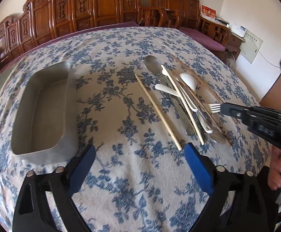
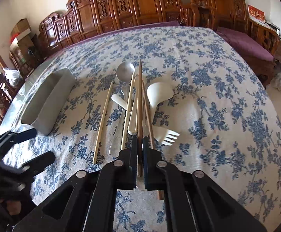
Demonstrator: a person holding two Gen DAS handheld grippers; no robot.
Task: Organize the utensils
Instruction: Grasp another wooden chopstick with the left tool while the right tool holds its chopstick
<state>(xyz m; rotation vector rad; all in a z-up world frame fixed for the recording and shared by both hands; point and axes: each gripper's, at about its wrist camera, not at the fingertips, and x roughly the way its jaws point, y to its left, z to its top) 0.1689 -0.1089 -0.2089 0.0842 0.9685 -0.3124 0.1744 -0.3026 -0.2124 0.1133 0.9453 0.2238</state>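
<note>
Both wrist cams tilt down over the floral tablecloth (image 1: 121, 100), facing the carved bench at 12. Left cam sits nearer the metal tray (image 1: 43, 112), at 10; right cam close over the utensil pile (image 2: 136, 104). Both share tray and pile, prob. similar height.

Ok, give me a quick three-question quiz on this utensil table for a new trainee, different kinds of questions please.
1. True or false: the metal tray already holds utensils.
2. What do the right tongs grip? A) dark chopstick B) white fork C) metal spoon
3. Fill in: the left tongs are ____.

Key: 1 false; 2 A; 3 open.
</note>
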